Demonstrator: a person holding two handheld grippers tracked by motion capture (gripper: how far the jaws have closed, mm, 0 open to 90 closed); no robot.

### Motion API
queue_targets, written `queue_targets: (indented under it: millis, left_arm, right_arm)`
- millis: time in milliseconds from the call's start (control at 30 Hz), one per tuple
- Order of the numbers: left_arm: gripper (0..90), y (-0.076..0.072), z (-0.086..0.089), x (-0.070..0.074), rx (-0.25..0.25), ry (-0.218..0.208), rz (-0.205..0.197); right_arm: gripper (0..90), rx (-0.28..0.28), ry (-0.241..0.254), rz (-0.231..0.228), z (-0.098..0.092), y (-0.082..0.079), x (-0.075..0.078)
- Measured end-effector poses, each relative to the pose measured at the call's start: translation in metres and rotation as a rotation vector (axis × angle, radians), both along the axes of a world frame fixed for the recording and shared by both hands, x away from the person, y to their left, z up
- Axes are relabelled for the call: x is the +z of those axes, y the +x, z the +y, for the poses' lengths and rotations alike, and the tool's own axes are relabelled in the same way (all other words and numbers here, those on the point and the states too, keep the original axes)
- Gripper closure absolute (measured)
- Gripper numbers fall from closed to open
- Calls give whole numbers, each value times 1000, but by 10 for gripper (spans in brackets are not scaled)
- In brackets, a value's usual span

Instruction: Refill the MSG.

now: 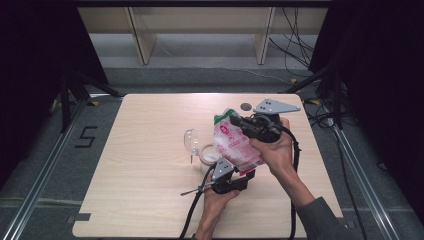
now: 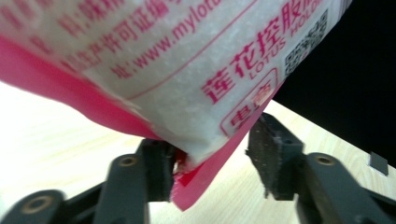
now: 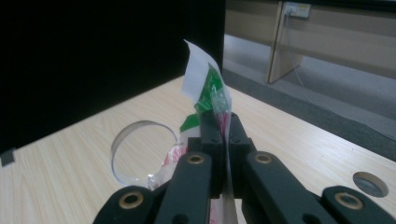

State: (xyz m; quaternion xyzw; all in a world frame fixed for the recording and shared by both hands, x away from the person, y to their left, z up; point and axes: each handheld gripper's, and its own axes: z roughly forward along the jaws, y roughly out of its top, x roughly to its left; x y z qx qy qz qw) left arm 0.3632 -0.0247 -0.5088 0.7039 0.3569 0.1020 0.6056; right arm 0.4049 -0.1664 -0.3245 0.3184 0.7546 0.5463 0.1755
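A pale wooden table (image 1: 150, 200) stands on a grey floor with metal rails on either side, dark curtains around it and light wooden furniture legs behind. The landmark is the pink-and-white printed bag (image 1: 234, 142) of white granules, held up in the air just beyond the table's middle, slanting from its green top edge, away from the person, down to its pink bottom seam, toward the person. The right gripper (image 1: 239, 121) sits at the upper end, its jaws pressed together on the bag's folded green-and-white top, as the right gripper view shows plainly (image 3: 223, 122). The left gripper (image 1: 231, 172) sits below the lower end; in the left gripper view its jaws stand spread, one pad at the pink bottom corner (image 2: 187, 184) and the other clear of it, so the bag hangs from the right gripper alone. Just left of the bag and under its top, a clear round container (image 1: 207, 154) stands on the table, with its clear lid (image 1: 191, 142) beside it. By my reading, the bag's mouth lies nearest the container, so tipping it falls to the right hand.
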Motion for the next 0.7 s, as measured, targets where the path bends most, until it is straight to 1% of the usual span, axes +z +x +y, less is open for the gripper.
queue_targets:
  millis: [33, 67, 100, 133, 167, 200, 233, 267, 300, 333, 367, 400, 433, 467, 500, 533, 567, 600, 633, 667, 700]
  left_arm:
    - [451, -2, 1, 1, 8, 6, -4]
    - [435, -4, 3, 3, 20, 29, 1]
    - [418, -3, 4, 2, 19, 15, 2]
    - [409, -4, 6, 3, 18, 23, 8]
    - [389, -5, 7, 4, 31, 25, 11]
    - [369, -5, 8, 5, 33, 23, 11]
    - [356, -6, 10, 5, 42, 37, 12]
    - [350, -6, 10, 4, 44, 27, 15]
    - [346, -6, 12, 4, 43, 36, 22]
    - [333, -8, 12, 4, 51, 25, 34]
    - [316, -9, 14, 5, 57, 53, 35]
    - [320, -11, 15, 4, 43, 30, 41]
    - [335, -12, 17, 4, 26, 26, 47]
    - [334, -13, 18, 4, 24, 40, 47]
    - [331, -14, 20, 4, 30, 45, 46]
    - [322, -18, 19, 4, 20, 26, 75]
    - [315, -18, 21, 4, 19, 51, 61]
    - [312, -20, 22, 4, 13, 45, 62]
    - [311, -21, 24, 5, 6, 48, 63]
    - [311, -23, 25, 6, 10, 55, 52]
    - [311, -26, 26, 8, 9, 67, 40]
  right_arm:
    - [900, 6, 19, 0, -3, 0, -1]
    - [900, 5, 50, 16, -5, -2, -2]
    - [900, 7, 59, 3, -6, -3, -4]
    - [900, 8, 57, 1, -7, -4, -5]
    - [900, 17, 65, -13, -9, -4, -7]
    - [900, 17, 85, -2, -9, -6, -9]
    - [900, 21, 80, -19, -10, -6, -10]
    - [900, 9, 88, -15, -11, -8, -12]
    - [900, 16, 95, -13, -12, -7, -14]
    - [900, 15, 106, -15, -13, -7, -16]
    - [900, 5, 114, -1, -15, -8, -18]
    - [900, 7, 121, -2, -16, -8, -20]
    - [900, 1, 126, 6, -18, -8, -21]
    - [900, -2, 124, -9, -20, -6, -23]
    - [900, -13, 141, 10, -22, -6, -25]
    - [900, -13, 142, -1, -24, -5, -26]
    - [900, -26, 147, 2, -25, -5, -29]
    - [900, -25, 128, -12, -27, -5, -30]
    - [900, -27, 134, -7, -28, -6, -33]
    - [900, -30, 141, 9, -30, -6, -35]
    - [900, -34, 151, 2, -33, -5, -40]
